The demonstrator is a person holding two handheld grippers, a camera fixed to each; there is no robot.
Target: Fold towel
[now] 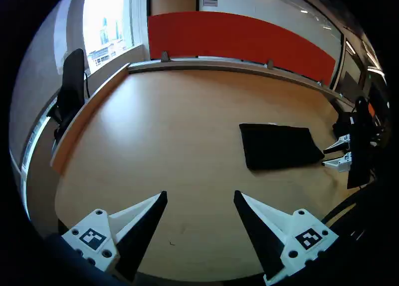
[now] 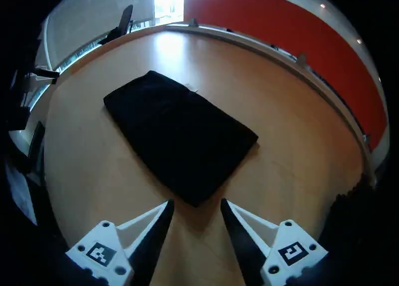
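Note:
A black towel [image 2: 179, 136] lies flat on the wooden table [image 2: 299, 151], folded into a rough rectangle. In the right gripper view, my right gripper [image 2: 197, 202] is open, and the towel's near corner lies just ahead of the gap between its fingertips, with nothing pinched. The left gripper view has the same towel [image 1: 279, 146] off to the right, well away from my left gripper [image 1: 199, 193], which stands wide open over bare table [image 1: 174, 136]. The right gripper [image 1: 338, 154] appears there at the towel's far right edge, white fingers pointing at it.
A red partition [image 1: 239, 36] runs along the table's far edge. A black office chair [image 1: 70, 91] stands by the window [image 1: 107, 26] beyond the table's left corner. Dark cables and gear [image 1: 361, 151] sit at the right edge.

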